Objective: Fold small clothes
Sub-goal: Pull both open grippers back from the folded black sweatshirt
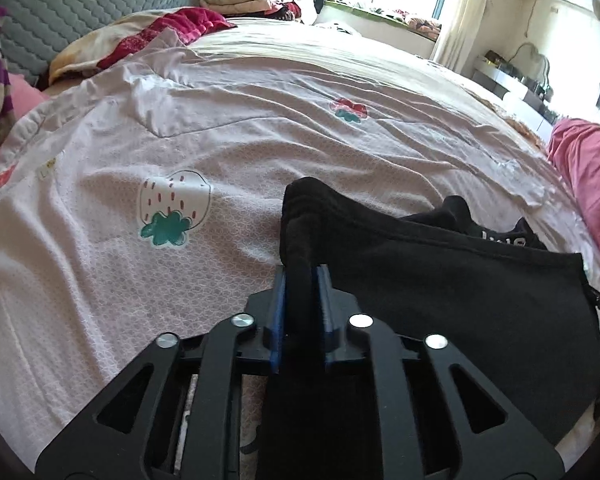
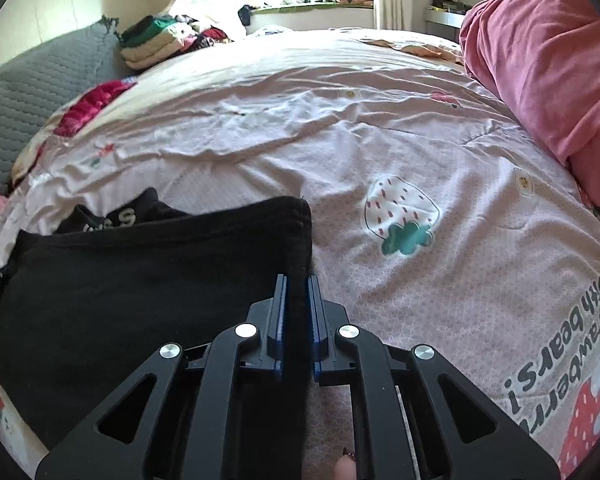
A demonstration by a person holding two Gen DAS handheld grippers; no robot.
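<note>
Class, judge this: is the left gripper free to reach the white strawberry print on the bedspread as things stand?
Probably not yet: the left gripper is shut on the black garment. The strawberry print itself lies uncovered.

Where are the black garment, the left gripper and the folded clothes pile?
black garment (image 1: 460,280), left wrist view, flat middle of the cloth.
left gripper (image 1: 302,276), left wrist view, between its fingertips.
folded clothes pile (image 2: 152,44), right wrist view, its middle.
</note>
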